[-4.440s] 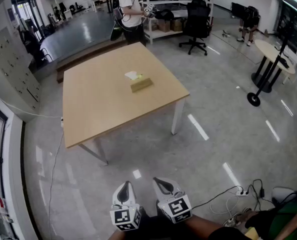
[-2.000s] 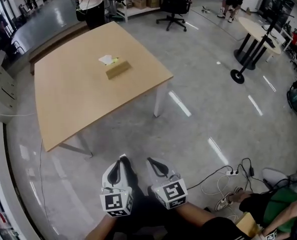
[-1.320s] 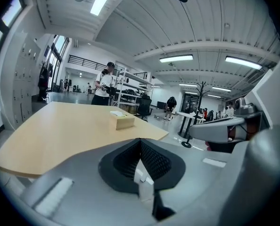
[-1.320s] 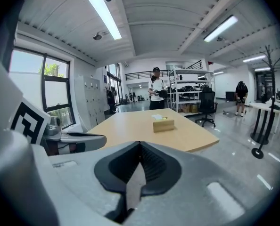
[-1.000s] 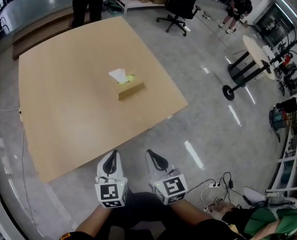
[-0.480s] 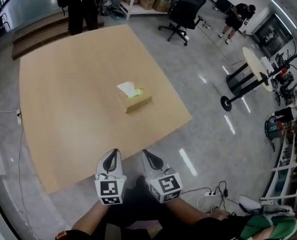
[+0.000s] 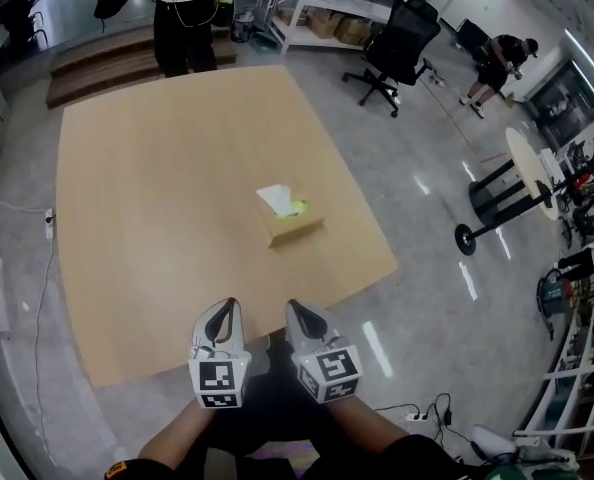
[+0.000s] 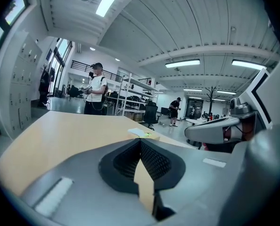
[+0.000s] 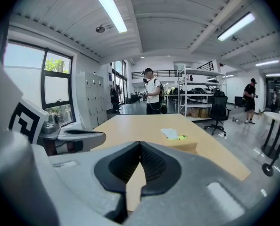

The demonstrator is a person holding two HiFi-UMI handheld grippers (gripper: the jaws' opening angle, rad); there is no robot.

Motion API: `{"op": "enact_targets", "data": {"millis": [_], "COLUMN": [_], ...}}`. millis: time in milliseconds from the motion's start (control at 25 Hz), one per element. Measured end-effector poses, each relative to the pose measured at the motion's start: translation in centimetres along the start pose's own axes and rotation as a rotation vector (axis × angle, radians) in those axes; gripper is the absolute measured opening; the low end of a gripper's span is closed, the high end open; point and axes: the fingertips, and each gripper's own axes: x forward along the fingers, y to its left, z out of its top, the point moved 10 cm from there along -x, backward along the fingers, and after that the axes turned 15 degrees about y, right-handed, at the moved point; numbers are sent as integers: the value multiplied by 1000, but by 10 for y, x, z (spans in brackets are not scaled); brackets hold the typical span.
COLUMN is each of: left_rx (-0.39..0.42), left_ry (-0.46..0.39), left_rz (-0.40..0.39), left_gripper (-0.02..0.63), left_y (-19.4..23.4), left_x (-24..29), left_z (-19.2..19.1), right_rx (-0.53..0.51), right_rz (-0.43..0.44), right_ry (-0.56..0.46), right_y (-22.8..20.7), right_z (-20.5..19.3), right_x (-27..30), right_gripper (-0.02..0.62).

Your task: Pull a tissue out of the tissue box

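A tan tissue box (image 7: 295, 225) with a white tissue (image 7: 275, 198) sticking out of its top sits on the wooden table (image 7: 157, 198), toward the right side. It also shows far ahead as the tissue box (image 9: 180, 142) in the right gripper view and small as the tissue box (image 8: 144, 134) in the left gripper view. My left gripper (image 7: 221, 319) and right gripper (image 7: 302, 318) hover side by side at the table's near edge, well short of the box. Both are shut with nothing between the jaws.
A person (image 7: 187, 13) stands at the table's far side. A black office chair (image 7: 402, 53) and shelving (image 7: 347, 3) lie beyond the table on the right. A round side table (image 7: 527, 168) stands on the right. Cables (image 7: 427, 418) lie on the floor near my feet.
The table and tissue box have come nearer and lower in the head view; both grippers now reach the table's near edge. Jaws stay shut.
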Motion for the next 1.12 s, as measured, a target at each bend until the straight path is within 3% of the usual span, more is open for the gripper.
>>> {"op": "enact_targets", "data": {"millis": [560, 960, 1120], "left_rx": [-47, -74, -91], "left_ry": [-24, 4, 25], "left_rz": [119, 255, 310], "left_gripper": [18, 18, 18], "left_y": [-2, -3, -1], "left_x": [60, 100, 109], "left_z": [61, 67, 67], "right_rx": [-72, -188, -236], "right_rz": [58, 148, 170], "right_ry": [11, 128, 188], "right_y": [-80, -123, -132], "right_z": [63, 86, 87], "right_x": [57, 119, 150], "right_gripper": [-8, -8, 35]}}
